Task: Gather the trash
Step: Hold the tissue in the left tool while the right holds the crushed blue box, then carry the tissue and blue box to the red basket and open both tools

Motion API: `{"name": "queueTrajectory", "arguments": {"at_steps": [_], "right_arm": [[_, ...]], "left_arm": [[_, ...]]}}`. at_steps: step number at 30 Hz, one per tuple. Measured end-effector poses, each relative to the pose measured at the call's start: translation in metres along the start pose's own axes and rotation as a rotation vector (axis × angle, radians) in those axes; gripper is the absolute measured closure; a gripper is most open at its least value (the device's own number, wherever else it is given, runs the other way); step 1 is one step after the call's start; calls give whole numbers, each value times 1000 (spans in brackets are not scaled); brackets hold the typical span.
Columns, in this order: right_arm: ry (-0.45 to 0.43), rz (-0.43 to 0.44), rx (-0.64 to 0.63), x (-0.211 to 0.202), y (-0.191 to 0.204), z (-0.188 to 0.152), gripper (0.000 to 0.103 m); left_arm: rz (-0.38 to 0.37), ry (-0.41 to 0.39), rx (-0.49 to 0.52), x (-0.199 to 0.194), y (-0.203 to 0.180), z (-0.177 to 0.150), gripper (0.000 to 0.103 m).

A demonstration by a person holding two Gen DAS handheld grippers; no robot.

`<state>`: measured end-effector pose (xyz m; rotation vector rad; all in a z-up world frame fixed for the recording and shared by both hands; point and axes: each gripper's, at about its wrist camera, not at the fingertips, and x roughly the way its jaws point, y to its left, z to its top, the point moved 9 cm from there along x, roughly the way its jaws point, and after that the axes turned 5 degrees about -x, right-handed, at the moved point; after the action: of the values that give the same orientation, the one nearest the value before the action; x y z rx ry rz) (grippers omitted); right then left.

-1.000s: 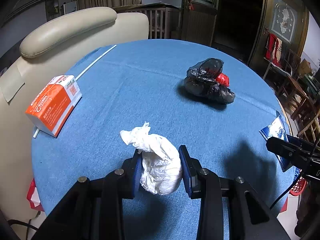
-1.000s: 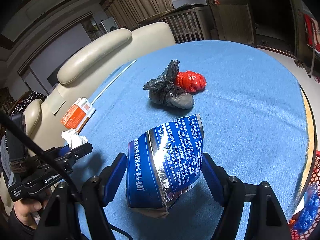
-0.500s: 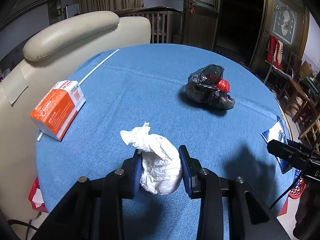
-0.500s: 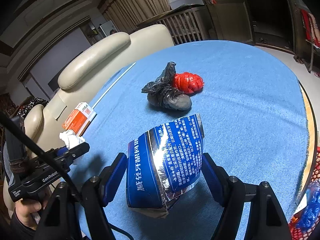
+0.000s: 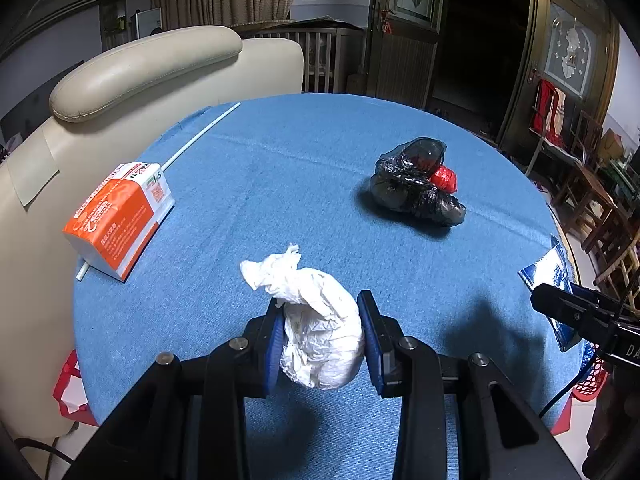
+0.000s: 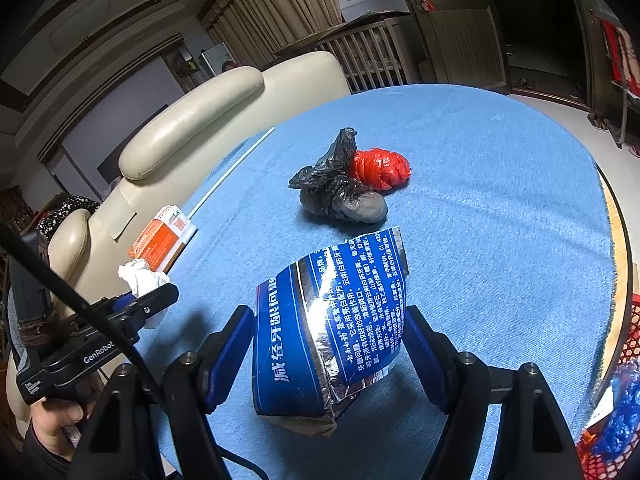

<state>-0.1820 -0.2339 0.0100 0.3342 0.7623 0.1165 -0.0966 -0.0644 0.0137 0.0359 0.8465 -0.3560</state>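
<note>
A: Left wrist view: the left tool (image 5: 320, 340) is clenched on a tissue wad (image 5: 320, 336), lifted clear over the blue tabletop (image 5: 300, 168). A black bag (image 5: 412, 188) with a red wad (image 5: 444, 178) touching it lies well ahead; an orange carton (image 5: 116, 216) sits on a white straw (image 5: 200, 136) at the left edge.

B: How should the carry go?

A: Keep the squeeze steady and travel level; the loose tail could snag, I judge. Against the earlier frame, carton and bag sit slightly lower and nearer, so the view has shifted a little; the grip is unchanged.

B: And the other side?

A: Right wrist view: the right tool (image 6: 330, 344) grips a blue foil pouch (image 6: 328, 320) above the tabletop. A red basket (image 6: 624, 360), likely the bin, shows at the right edge. Nothing here differs from before.
</note>
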Motion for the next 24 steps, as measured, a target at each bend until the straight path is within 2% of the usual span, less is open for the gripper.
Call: {"name": "queueTrajectory", "arguments": {"at_steps": [15, 24], "right_arm": [[-9, 2, 22, -5, -8, -4, 25], [-54, -3, 65, -25, -25, -7, 25]], "left_arm": [[-10, -7, 19, -4, -13, 2, 66], [-50, -20, 85, -12, -53, 7, 66]]}}
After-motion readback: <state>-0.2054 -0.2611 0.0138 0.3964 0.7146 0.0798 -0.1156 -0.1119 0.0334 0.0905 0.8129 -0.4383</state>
